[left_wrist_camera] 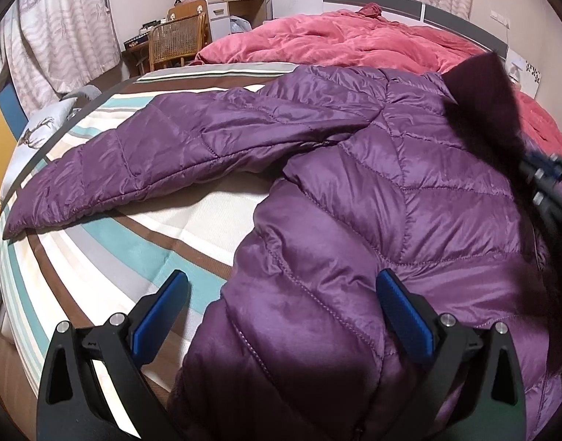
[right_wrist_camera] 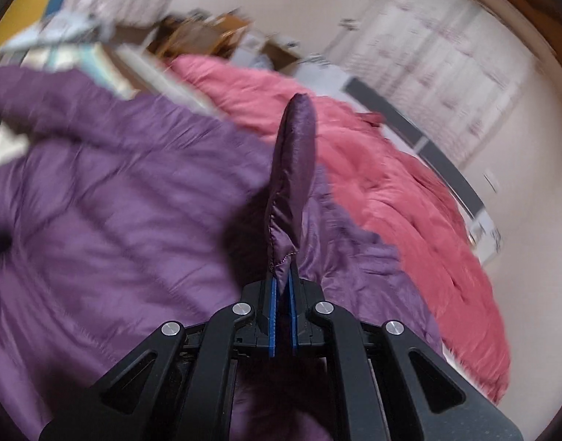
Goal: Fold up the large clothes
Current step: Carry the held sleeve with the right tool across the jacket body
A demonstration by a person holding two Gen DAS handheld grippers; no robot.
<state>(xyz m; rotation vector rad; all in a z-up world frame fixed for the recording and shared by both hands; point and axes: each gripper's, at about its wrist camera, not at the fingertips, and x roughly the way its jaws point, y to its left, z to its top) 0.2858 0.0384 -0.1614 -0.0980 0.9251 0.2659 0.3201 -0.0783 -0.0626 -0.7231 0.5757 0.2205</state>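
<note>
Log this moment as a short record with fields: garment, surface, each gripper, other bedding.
garment: purple quilted jacket, spread out, one sleeve stretched across the bed
surface: striped bedsheet
left gripper: jaws wide open, straddling the jacket's near edge, gripping nothing
right gripper: jaws shut on a lifted fold of the jacket
other bedding: pink duvet, bunched beyond the jacket

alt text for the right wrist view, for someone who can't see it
The right gripper is shut on a fold of the purple quilted jacket, which stands up from between its blue pads. The rest of the jacket lies spread on the bed below, with a pink comforter behind it; the picture is motion-blurred.
</note>
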